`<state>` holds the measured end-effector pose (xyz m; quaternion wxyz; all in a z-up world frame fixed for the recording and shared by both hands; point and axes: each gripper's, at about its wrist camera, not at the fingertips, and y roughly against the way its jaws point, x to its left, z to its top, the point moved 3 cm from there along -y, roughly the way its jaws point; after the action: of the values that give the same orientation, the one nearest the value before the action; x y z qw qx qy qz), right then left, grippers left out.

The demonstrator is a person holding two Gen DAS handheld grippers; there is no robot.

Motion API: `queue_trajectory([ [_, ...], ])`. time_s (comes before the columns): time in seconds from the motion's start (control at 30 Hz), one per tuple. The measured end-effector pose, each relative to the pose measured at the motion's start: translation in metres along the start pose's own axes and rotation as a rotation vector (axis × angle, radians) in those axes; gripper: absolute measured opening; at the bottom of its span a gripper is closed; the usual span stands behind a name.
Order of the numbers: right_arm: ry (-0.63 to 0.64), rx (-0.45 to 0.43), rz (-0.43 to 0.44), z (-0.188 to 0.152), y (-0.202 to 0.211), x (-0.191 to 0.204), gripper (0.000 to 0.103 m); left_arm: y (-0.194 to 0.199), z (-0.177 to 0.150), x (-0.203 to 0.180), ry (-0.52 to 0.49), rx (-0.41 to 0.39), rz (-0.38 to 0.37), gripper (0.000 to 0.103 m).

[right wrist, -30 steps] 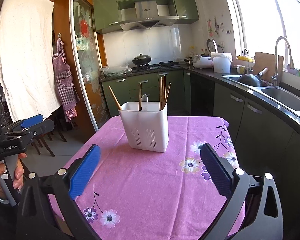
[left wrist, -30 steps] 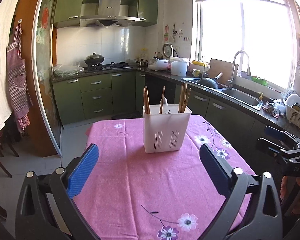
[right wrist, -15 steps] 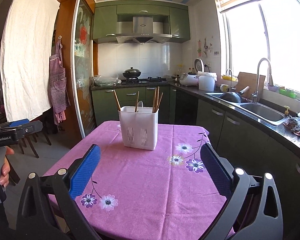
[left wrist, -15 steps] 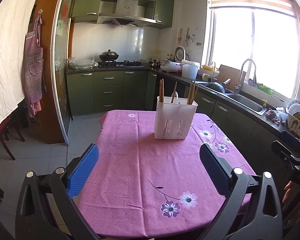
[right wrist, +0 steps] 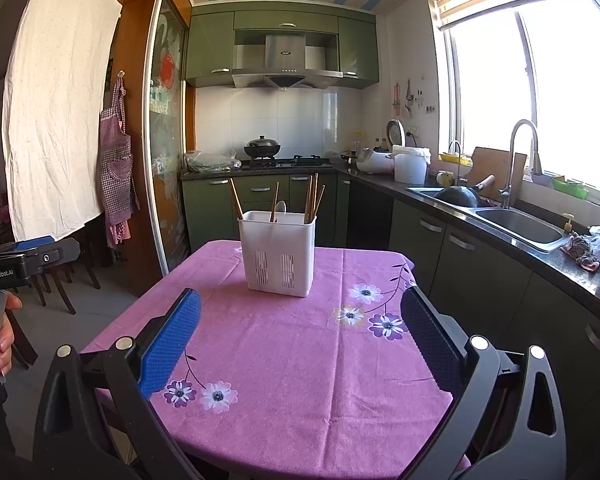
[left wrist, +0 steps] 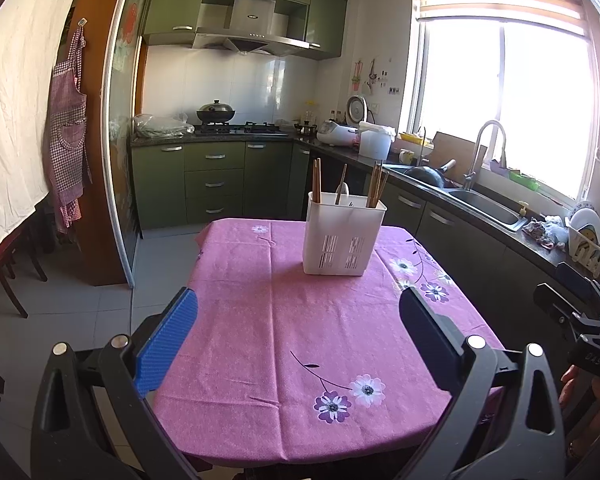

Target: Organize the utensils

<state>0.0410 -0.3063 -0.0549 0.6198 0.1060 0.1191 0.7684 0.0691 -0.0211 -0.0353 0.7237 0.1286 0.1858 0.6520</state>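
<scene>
A white utensil caddy (left wrist: 343,236) is seen standing upright on the far half of a table covered by a pink floral tablecloth (left wrist: 308,340), well apart from both grippers. Wooden chopsticks (left wrist: 316,181) are held upright in its compartments, and a white spoon (left wrist: 342,192) is seen between them. Compared with a second ago, the caddy is shown smaller and farther off in both views, and more of the tablecloth's near edge is exposed. The left gripper (left wrist: 298,330) is held above the near edge, its fingers spread wide and nothing between them. The right gripper (right wrist: 300,332) is likewise drawn back, fingers spread and empty. Green cabinets (right wrist: 256,196) and a sink (right wrist: 512,228) are visible behind.
</scene>
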Motion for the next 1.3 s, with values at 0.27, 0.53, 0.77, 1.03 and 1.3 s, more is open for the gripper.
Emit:
queue_trajectory([
  [0.27,0.004,-0.006,0.008,0.002,0.0034,0.0033,0.098,0.0052,-0.0016,-0.0033,-0.005,-0.004,-0.004,0.096],
  [0.53,0.001,0.001,0.017,0.0022,-0.0002,0.0038,0.098,0.0053,-0.0023,-0.0027,-0.003,0.001,-0.006,0.096],
  [0.77,0.002,0.003,0.022,0.001,-0.0018,0.0044,0.098,0.0047,-0.0026,-0.0027,-0.004,0.003,-0.005,0.096],
  [1.03,0.001,0.006,0.031,-0.0005,-0.0038,0.0067,0.098,0.0033,-0.0045,-0.0011,-0.003,0.01,-0.012,0.096],
  [1.3,0.003,0.007,0.033,-0.0011,-0.0036,0.0076,0.098,0.0017,-0.0062,-0.0016,-0.006,0.021,-0.01,0.096],
])
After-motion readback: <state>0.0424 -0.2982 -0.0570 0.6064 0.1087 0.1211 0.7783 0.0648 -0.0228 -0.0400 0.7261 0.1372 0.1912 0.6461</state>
